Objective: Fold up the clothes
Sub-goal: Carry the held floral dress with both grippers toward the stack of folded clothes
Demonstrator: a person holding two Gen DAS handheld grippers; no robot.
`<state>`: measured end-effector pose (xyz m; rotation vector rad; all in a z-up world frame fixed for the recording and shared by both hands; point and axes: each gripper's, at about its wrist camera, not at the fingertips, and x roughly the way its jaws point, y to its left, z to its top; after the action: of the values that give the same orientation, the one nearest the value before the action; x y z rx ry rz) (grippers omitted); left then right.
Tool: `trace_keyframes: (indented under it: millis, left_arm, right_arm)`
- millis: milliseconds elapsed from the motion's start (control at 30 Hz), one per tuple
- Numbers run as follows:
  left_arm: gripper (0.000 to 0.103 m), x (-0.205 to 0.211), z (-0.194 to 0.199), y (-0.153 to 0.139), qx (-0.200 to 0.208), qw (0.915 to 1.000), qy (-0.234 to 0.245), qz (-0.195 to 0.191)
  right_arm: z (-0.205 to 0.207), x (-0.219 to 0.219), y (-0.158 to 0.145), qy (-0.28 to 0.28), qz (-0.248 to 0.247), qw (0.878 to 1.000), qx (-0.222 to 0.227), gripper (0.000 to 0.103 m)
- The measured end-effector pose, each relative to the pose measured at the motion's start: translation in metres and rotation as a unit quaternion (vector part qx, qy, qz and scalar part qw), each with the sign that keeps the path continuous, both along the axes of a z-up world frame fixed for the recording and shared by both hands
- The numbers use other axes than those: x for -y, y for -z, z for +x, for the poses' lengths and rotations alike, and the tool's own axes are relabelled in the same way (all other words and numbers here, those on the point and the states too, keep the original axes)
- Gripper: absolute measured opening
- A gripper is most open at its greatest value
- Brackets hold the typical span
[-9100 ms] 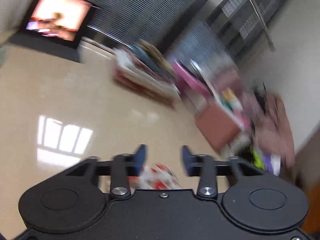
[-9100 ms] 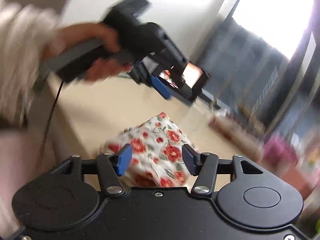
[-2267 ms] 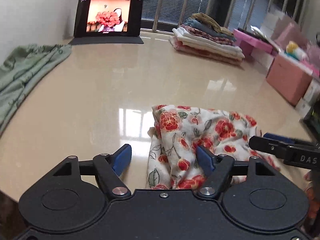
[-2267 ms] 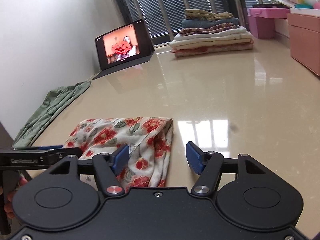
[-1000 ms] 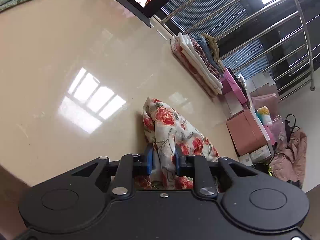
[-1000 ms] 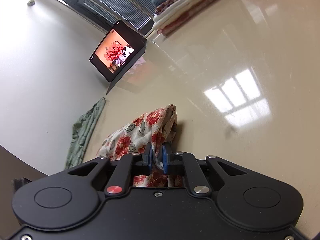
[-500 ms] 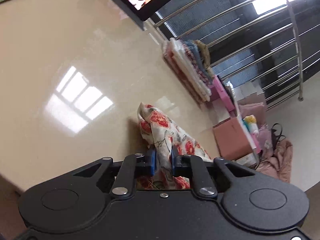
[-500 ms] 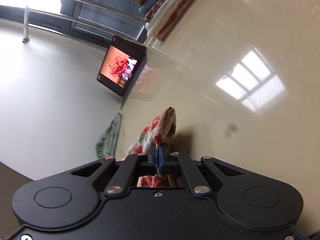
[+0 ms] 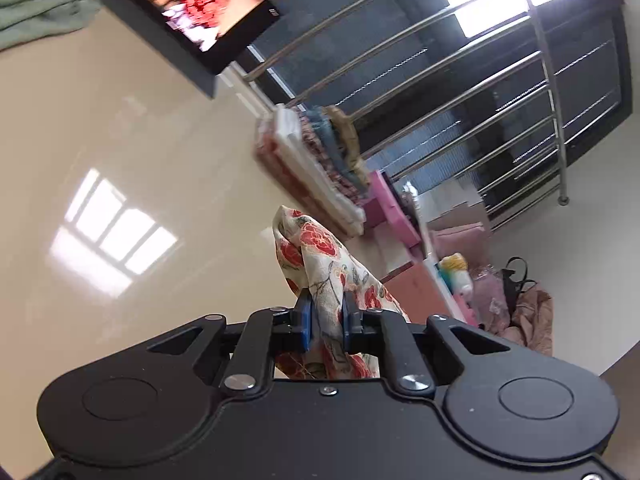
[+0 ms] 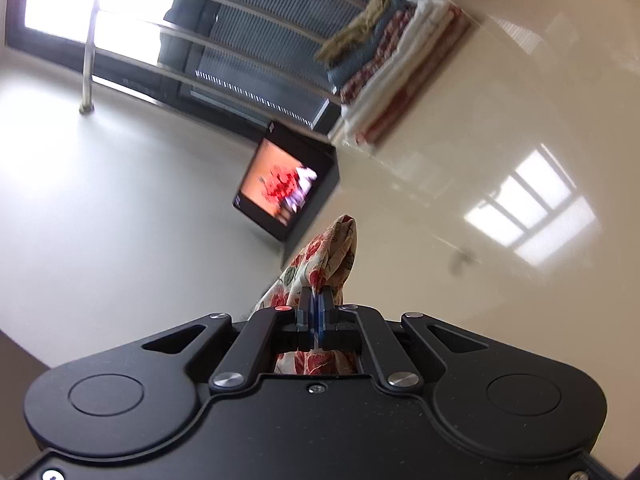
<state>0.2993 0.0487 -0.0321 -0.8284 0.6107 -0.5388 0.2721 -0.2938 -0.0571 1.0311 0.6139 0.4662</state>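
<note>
Floral cloth [image 9: 320,264] pinched by both grippers, lifted above the beige tabletop [image 9: 120,128]

Vs 0.5 s ago: both cams tilted further, cloth raised higher; 2.3 s ago it lay flat w/ both grippers spread wide. L gripper [image 9: 325,322] clamped on a thick bunch of fabric, blue pads apart w/ cloth between, folded end sticking up just ahead of the tips. R gripper [image 10: 316,312] clenched nearly pad-to-pad on a thin edge, cloth peak [image 10: 336,244] rising just past the fingers. Bkgd: folded stack [image 10: 392,60] & tablet [image 9: 204,8] at far side, green garment [image 9: 36,12] at the edge
</note>
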Motion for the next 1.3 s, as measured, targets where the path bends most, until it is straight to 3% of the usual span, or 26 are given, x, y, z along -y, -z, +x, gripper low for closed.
trace_keyframes:
  millis: [567, 1067, 1300]
  left_arm:
    - [0.014, 0.059, 0.099, -0.062, 0.050, 0.9979, 0.031, 0.027]
    - [0.014, 0.101, 0.203, -0.078, 0.067, 0.9971, 0.030, 0.018]
    - [0.014, 0.120, 0.269, -0.083, 0.090, 0.9952, 0.039, 0.010]
  right_arm:
    - [0.078, 0.044, -0.064, 0.041, -0.031, 0.997, 0.048, 0.001]
    - [0.171, 0.066, -0.072, 0.069, -0.067, 0.991, 0.092, 0.001]
    - [0.237, 0.085, -0.065, 0.080, -0.052, 0.990, 0.099, 0.001]
